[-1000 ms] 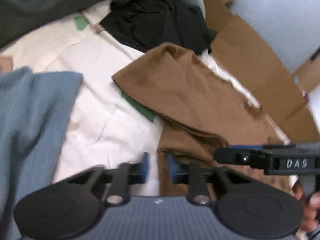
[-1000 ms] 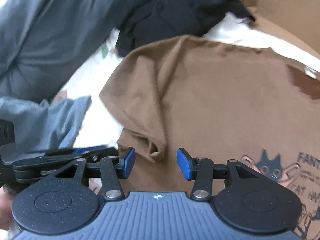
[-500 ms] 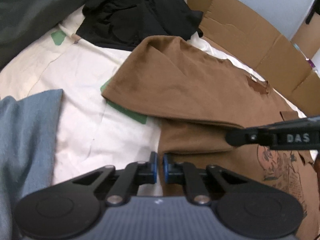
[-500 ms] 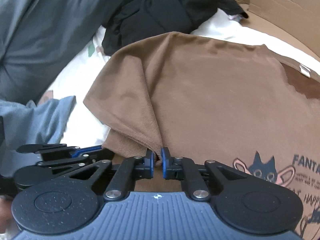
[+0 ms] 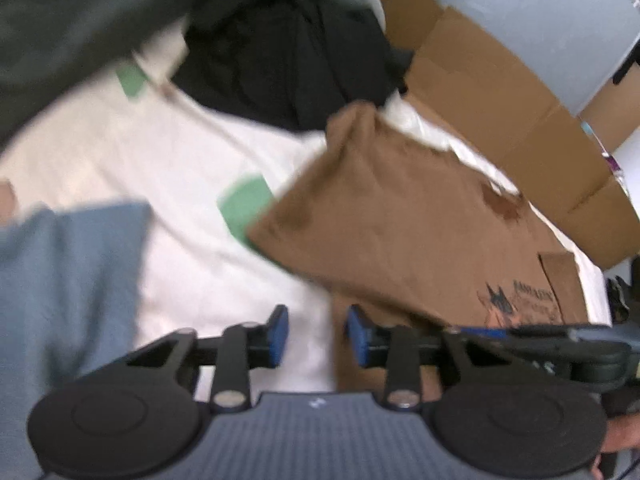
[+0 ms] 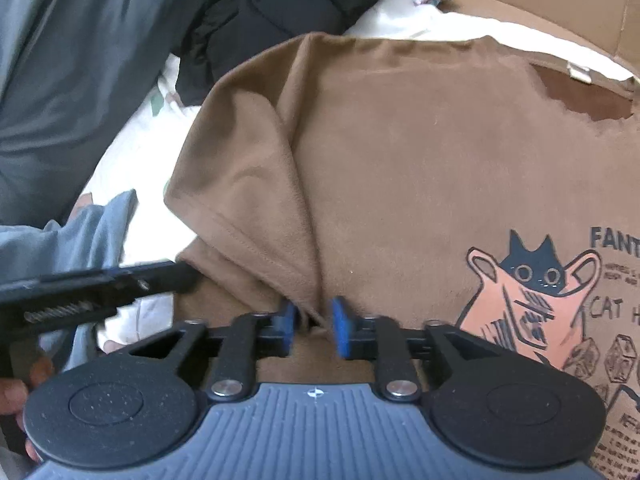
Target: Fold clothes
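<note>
A brown T-shirt with a cat print lies spread on the white sheet, its sleeve folded in over the body. My left gripper hovers at the shirt's lower left edge. Its jaws are opening, with only the very edge of the cloth between the pads, untouched. My right gripper sits at the tip of the folded sleeve. Its jaws are opening too, and a ridge of brown cloth stands loose between the blue pads. The left gripper also shows side-on in the right wrist view.
A blue garment lies to the left on the sheet. A black clothes pile and a grey garment lie behind. Cardboard walls run along the far right. A person's fingers show at the left edge.
Both pairs of jaws were pinched together half a second ago and have parted since. The left gripper has lifted a little off the shirt's edge.
</note>
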### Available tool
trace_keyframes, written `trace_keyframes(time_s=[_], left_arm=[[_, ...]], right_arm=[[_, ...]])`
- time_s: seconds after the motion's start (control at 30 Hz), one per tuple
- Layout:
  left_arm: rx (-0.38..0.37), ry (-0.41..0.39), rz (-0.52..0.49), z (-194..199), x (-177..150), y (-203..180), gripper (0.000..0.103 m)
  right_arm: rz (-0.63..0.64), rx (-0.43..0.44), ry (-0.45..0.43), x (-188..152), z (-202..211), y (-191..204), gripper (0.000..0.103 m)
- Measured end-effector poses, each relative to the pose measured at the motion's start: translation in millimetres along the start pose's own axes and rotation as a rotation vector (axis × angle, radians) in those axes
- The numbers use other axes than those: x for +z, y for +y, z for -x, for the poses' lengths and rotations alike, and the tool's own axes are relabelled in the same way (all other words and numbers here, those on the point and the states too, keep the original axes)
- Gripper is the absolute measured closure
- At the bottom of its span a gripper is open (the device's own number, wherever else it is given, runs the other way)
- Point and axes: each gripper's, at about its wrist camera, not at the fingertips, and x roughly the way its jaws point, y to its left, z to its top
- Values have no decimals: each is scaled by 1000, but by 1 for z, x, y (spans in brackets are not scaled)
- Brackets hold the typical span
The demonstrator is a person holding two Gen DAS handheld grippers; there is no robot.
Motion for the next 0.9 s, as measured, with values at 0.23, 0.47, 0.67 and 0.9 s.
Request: trace_keyframes(time_s=[0.23, 0.47, 0.67, 0.9], left_arm=[[54, -45, -1, 0, 27, 12, 59], [86, -17, -74, -25, 40, 11, 61], [100, 10, -133, -38, 42, 8, 69], [60, 45, -169, -28, 49, 4, 99]], right_arm=[[5, 14, -52, -2, 22, 0, 72], [28, 14, -70, -8, 33, -1, 72], [48, 26, -98, -6, 39, 1, 72], [64, 44, -129, -4, 42, 8, 72]])
